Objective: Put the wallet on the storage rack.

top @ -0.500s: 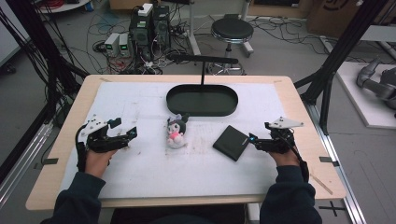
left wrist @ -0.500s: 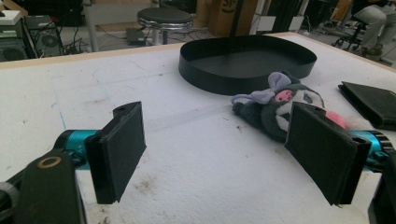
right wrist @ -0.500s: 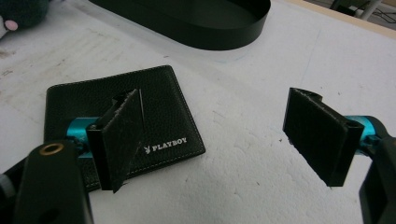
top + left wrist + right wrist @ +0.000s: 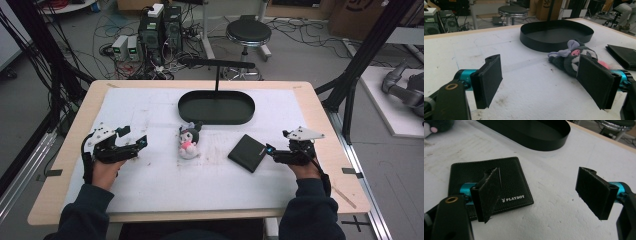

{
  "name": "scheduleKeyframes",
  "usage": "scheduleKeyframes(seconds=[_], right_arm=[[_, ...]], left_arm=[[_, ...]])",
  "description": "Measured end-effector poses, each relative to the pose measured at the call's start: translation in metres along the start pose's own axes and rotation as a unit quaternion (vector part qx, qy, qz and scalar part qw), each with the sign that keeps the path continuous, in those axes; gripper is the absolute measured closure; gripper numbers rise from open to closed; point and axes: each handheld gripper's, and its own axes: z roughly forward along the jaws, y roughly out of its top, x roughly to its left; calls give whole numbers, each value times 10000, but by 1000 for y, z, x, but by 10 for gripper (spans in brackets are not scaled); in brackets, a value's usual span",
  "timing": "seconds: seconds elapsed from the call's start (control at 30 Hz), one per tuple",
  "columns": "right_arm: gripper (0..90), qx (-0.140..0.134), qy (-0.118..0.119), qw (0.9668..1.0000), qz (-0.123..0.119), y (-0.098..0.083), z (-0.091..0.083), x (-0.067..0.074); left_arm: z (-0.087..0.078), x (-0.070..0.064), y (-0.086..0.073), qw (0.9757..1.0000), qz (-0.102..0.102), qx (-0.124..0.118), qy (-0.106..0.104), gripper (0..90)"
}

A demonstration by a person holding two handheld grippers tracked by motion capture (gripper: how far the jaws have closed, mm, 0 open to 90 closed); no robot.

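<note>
Wallet (image 4: 247, 152) flat on the white mat, closed, just ahead of my right tongs (image 4: 270, 150); not touching them. In the right gripper view it (image 4: 506, 180) lies logo up, partly behind one spread pad, nothing pinched. It sits cornerwise in the high view, near square, so no strong long axis that I can read; one corner points at the tray.

Plush toy (image 4: 189, 141) mid-mat, on its back, long axis running from the tray toward me, head at the far end. Well apart from my left tongs (image 4: 140, 141), which stand spread and empty, aimed at it (image 4: 571, 56).

Oval black tray (image 4: 216, 118) beyond both, nothing lying in it. My reading: nothing grasped, nothing moved into the tray; both pick-ups are left to do.
</note>
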Motion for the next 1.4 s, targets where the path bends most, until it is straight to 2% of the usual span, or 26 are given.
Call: scheduleKeyframes(seconds=[0.03, 0.07, 0.17, 0.37, 0.47, 0.6, 0.7, 0.8, 0.87, 0.97, 1.1, 1.17, 1.2, 1.23, 1.33, 1.4], right_arm=[[211, 0, 0, 10000, 0, 0, 0, 0], [212, 49, 150, 9999, 7, 1, 1, 3], [212, 96, 328, 9994, 15, 5, 4, 11], [214, 74, 453, 9989, -130, 10, 8, 21], [267, 174, 623, 9975, -294, 10, 15, 27], [317, 303, 787, 9958, -350, 8, 22, 33], [418, 334, 876, 9937, -606, 9, 25, 41], [470, 373, 1035, 9902, -860, 10, 30, 53], [451, 446, 1143, 9882, -918, 10, 34, 60], [320, 559, 1260, 9862, -918, 7, 41, 69], [299, 766, 1043, 9858, -1074, 5, 48, 76], [379, 917, 896, 9833, -1294, 4, 51, 78], [391, 972, 806, 9805, -1504, 3, 51, 80], [441, 937, 793, 9794, -1602, 3, 51, 82], [546, 950, 777, 9787, -1644, 3, 50, 84], [638, 904, 767, 9756, -1849, 4, 49, 85]], left_arm=[[0, 0, 0, 10000, 0, 0, 0, 206], [0, 0, 0, 10000, 10, -1, -29, 206], [-3, -1, 0, 10000, 11, -21, -42, 206], [-2, 1, -1, 10000, -26, -13, -40, 206], [0, 1, -2, 10000, -47, 17, -40, 207], [1, 0, -3, 10000, -44, 46, -31, 208], [1, 1, -3, 10000, -54, 54, -37, 207], [2, 0, -3, 10000, -69, 57, -40, 208], [2, 0, -3, 9999, -69, 62, -55, 209], [2, 0, -3, 9999, -68, 59, -44, 209], [2, 0, -4, 10000, -67, 57, -26, 209], [2, 0, -4, 10000, -81, 50, -16, 209], [2, 0, -4, 10000, -76, 56, -13, 209], [2, 1, -4, 10000, -65, 72, -13, 209], [2, 0, -4, 9999, -76, 83, 2, 209], [2, 0, -4, 9999, -81, 77, 10, 209]])
